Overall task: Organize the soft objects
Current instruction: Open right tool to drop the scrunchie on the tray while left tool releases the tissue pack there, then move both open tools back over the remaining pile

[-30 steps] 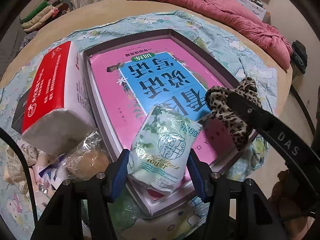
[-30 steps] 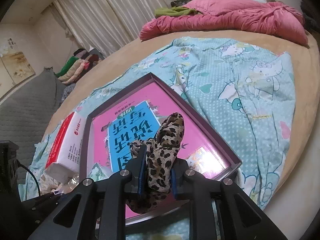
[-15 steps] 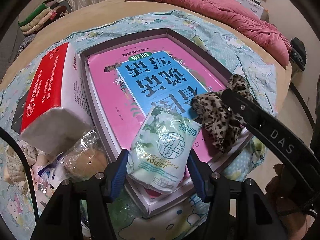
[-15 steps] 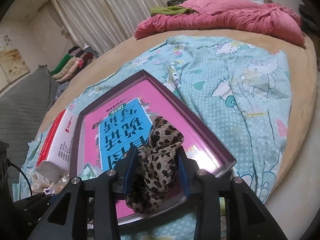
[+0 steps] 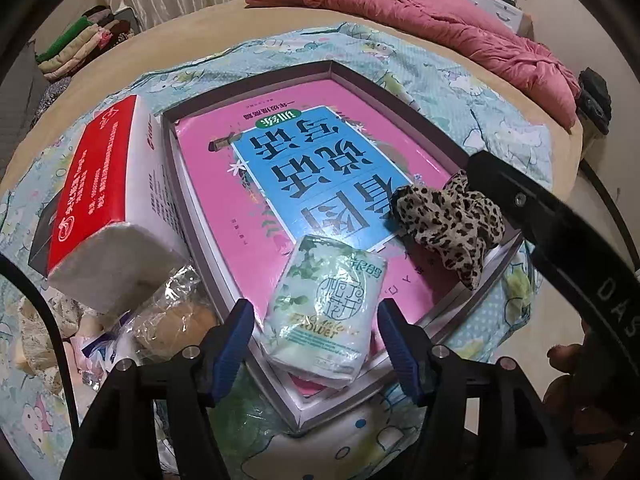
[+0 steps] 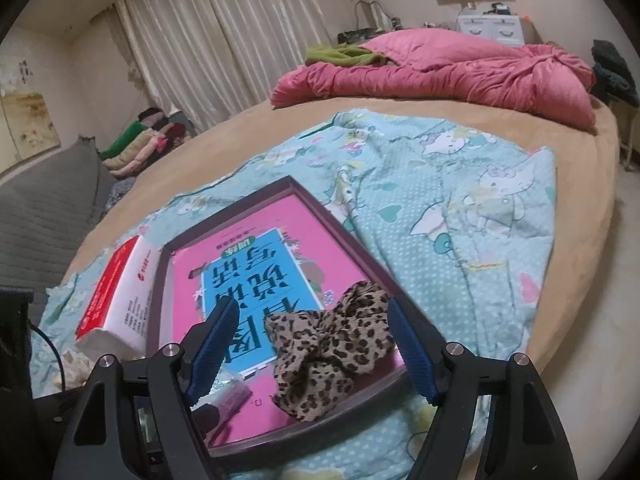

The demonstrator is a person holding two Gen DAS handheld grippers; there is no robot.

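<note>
A shallow purple-rimmed box (image 5: 400, 106) (image 6: 352, 244) holds a pink and blue book. A pale green tissue pack (image 5: 324, 320) lies on the box's near corner, between the jaws of my left gripper (image 5: 314, 316). Those jaws are opening, with a gap on each side of the pack. A leopard-print scrunchie (image 6: 332, 344) (image 5: 444, 220) rests in the box at its right edge. My right gripper (image 6: 312, 312) straddles the scrunchie with its jaws opening wide, and the pads are clear of the fabric. One black finger (image 5: 520, 200) of it shows in the left wrist view.
A red and white tissue brick (image 5: 108, 200) (image 6: 116, 300) leans at the box's left side, with a plastic-wrapped bun (image 5: 176, 316) below it. All lie on a blue cartoon blanket (image 6: 460, 220) on a round bed. A pink quilt (image 6: 440, 72) is at the far side.
My right gripper opened and let go of the leopard scrunchie, which dropped flat into the box. My left jaws spread slightly away from the tissue pack.
</note>
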